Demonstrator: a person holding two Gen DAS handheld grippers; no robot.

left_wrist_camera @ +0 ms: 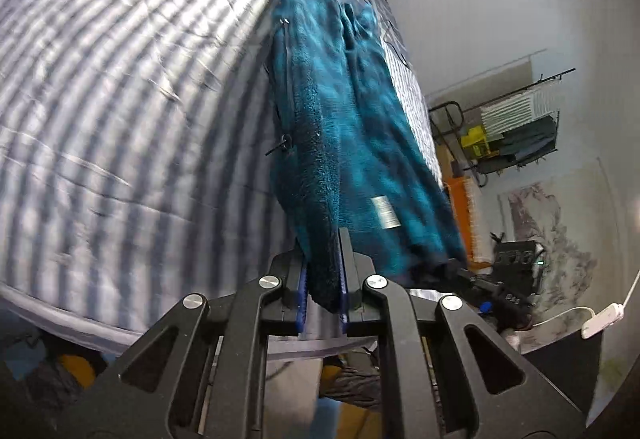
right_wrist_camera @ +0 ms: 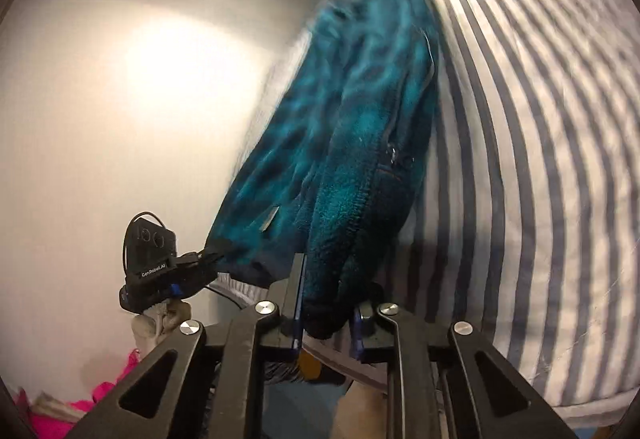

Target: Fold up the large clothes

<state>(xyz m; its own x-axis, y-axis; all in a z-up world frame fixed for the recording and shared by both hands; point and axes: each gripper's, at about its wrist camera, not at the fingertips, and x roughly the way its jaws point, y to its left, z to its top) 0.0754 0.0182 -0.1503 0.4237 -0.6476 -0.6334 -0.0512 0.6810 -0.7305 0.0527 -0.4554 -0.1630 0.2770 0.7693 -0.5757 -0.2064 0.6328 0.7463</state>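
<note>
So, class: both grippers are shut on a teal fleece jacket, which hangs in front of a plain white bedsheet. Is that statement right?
One detail is wrong: the bedsheet is striped grey and white, not plain white, as both wrist views show. The rest holds: the left gripper and right gripper are each shut on the teal fleece jacket.

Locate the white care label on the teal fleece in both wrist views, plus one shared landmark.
Left wrist: white care label right of centre, low on the teal fleece jacket, just above the left gripper.
Right wrist: label left of centre, seen edge-on on the jacket's lower left.
Shared landmark: striped bedsheet behind the jacket.
</note>
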